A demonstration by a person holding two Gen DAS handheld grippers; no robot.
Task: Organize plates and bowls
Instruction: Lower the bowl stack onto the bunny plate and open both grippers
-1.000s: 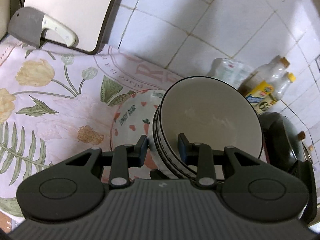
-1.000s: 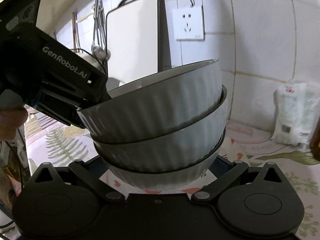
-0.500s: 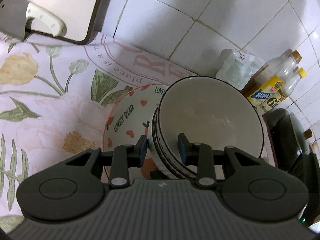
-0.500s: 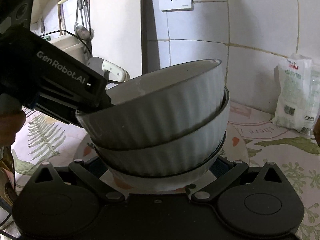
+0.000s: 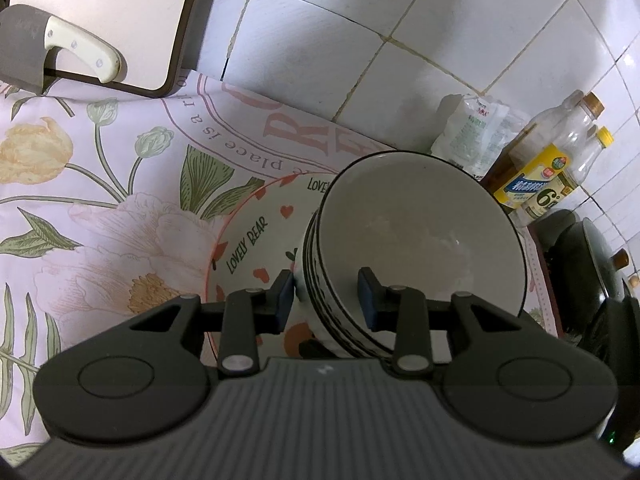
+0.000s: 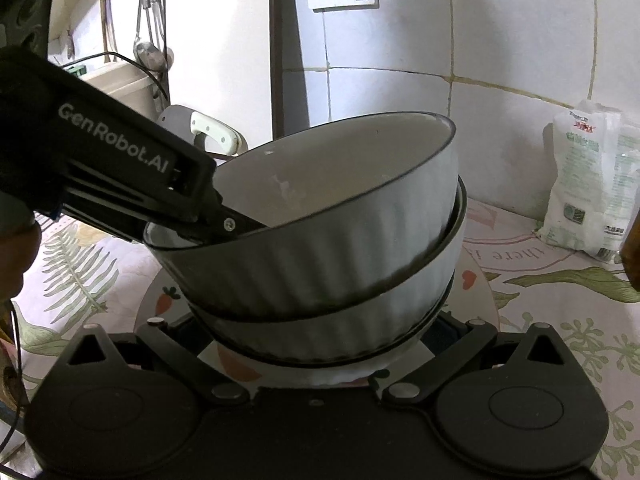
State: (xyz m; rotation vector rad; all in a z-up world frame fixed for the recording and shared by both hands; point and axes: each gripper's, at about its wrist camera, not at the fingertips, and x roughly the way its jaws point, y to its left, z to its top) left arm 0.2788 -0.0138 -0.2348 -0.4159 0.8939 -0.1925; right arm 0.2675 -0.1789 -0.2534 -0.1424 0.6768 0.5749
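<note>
bowls: stack of three on the plate, on the worktop | my left hand-held gripper: narrow, straddling the rims | my right hand-held gripper: wide around the base, grip unclear | handling: heavy, glazed, slippery, breakable; take low, under the bottom bowl

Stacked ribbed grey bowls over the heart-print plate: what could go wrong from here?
1. The stacked ribbed grey bowls sit tilted; the top one could slide off.
2. The left gripper pinches only the rims, so the stack could pivot if that grip slips.
3. They could land off-centre on the heart-print plate.
</note>
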